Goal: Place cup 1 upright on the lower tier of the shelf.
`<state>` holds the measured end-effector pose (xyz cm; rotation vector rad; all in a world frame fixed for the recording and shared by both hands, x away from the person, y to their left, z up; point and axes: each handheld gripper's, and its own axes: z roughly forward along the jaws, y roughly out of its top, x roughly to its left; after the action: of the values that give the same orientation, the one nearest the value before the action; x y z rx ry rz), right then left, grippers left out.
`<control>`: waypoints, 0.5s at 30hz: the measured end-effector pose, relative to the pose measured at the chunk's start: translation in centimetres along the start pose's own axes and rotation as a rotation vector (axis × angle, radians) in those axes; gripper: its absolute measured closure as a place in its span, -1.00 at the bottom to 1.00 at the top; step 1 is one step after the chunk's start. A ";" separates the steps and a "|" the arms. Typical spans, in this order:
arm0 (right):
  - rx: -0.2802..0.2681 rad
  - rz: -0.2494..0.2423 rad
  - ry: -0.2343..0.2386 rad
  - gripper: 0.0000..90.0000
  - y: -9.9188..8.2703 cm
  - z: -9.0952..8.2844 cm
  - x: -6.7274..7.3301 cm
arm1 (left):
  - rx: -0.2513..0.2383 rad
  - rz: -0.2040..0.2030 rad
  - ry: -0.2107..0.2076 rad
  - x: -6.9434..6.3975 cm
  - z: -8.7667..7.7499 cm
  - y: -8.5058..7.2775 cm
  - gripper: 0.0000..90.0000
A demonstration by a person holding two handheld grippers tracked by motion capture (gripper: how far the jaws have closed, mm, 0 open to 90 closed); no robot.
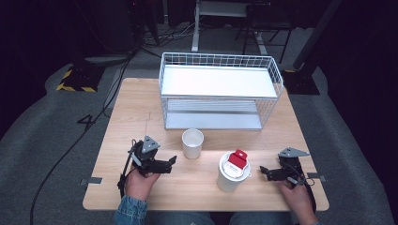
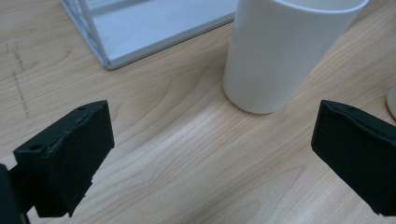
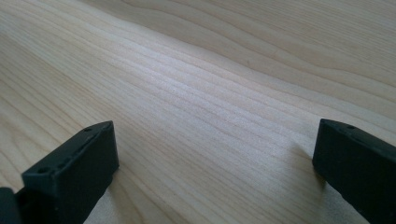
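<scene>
A plain white cup stands upright on the wooden table, in front of the wire shelf. In the left gripper view the same white cup rises just ahead and right of centre. A second white cup to the right carries a red and white packet on its top. My left gripper lies low at the front left, open, jaws pointing right toward the plain cup, nothing between them. My right gripper rests open at the front right, pointing left at the second cup, over bare wood.
A white wire basket shelf with two tiers stands at the back centre of the table; its lower corner shows in the left gripper view. Cables and a desk frame lie on the dark floor beyond. Bare wood lies along the front edge.
</scene>
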<state>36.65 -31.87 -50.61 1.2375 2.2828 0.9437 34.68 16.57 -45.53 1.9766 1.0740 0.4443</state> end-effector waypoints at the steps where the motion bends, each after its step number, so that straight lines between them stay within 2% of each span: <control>1: 0.000 0.000 0.000 -0.99 0.0 0.0 0.0 | 0.000 0.000 0.000 0.0 0.0 0.0 -1.00; 3: 0.000 0.000 0.000 -0.99 0.0 0.0 0.0 | -0.015 0.015 -0.001 -0.3 0.3 0.2 -1.00; 4: 0.000 0.000 0.000 -0.99 0.0 0.0 0.0 | -0.025 0.022 -0.016 -0.5 0.6 0.4 -1.00; 9: 0.000 0.000 0.000 -0.99 0.0 0.0 0.0 | -0.059 0.021 -0.044 -1.1 1.3 0.8 -1.00; 11: 0.000 0.000 0.000 -0.99 0.0 0.0 0.0 | -0.063 0.030 -0.062 -1.5 1.7 1.0 -1.00; 15: 0.000 0.000 0.000 -0.99 0.0 0.0 0.0 | -0.077 0.051 -0.073 -2.2 2.5 1.1 -1.00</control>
<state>36.64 -31.87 -50.61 1.2372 2.2829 0.9436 35.54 13.22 -45.96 1.9405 0.9490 0.4319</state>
